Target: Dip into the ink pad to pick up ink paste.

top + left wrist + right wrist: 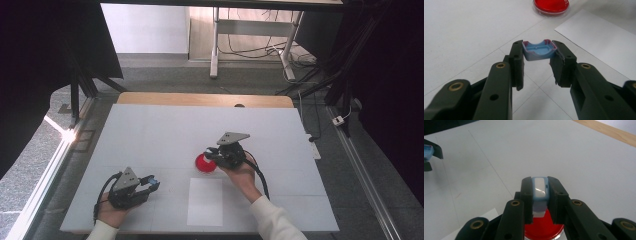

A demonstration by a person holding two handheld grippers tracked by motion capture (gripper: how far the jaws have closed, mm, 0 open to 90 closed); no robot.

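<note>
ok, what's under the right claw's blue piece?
The red dish sits directly below the blue-and-white piece clamped in the right claw. The claw covers most of the dish; contact can't be told.

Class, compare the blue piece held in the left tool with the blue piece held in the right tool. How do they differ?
1. The left blue piece is a shallow open tray with pink-stained edges; the right blue piece is narrower, with a white face.
2. The left piece hangs over bare white table; the right piece sits above the red dish.
Both are light blue and clamped between black jaws.
</note>
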